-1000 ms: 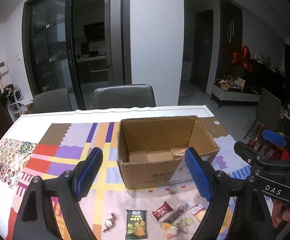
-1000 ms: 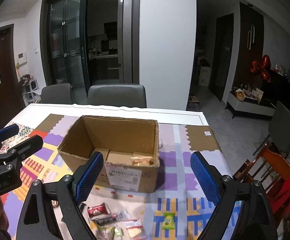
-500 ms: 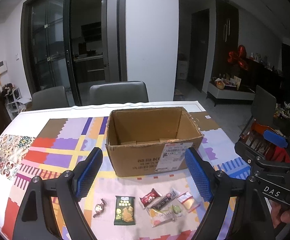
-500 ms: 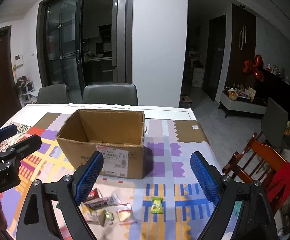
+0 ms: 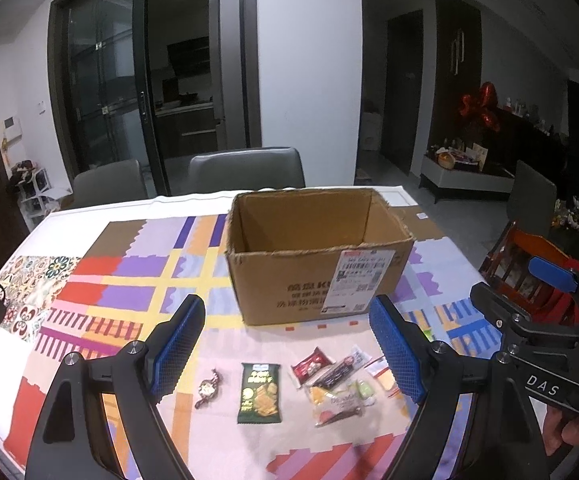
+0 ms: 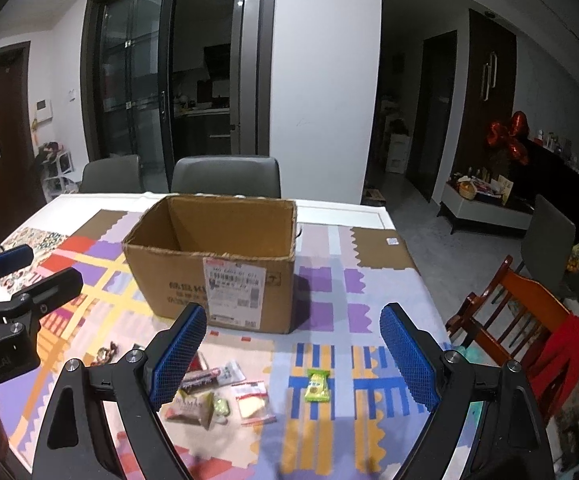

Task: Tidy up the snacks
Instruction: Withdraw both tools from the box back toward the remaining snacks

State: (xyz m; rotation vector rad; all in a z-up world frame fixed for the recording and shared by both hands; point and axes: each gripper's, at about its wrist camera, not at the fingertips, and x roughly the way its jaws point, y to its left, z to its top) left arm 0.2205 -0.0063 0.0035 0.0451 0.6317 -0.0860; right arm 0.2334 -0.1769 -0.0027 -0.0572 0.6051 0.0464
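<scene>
Left tool and right tool both wide, nothing between pads; snack packets scattered on bench just below; open cardboard box behind them; patchwork cloth covers bench; grey chairs beyond

Both grippers have drawn back toward the near edge of the table and dropped lower. From the left gripper, jaws wide, the cardboard box now sits farther off, its floor and contents hidden behind the near wall. More snack packets have come into sight, among them the green chip packet. The right gripper now frames a small green packet.
</scene>
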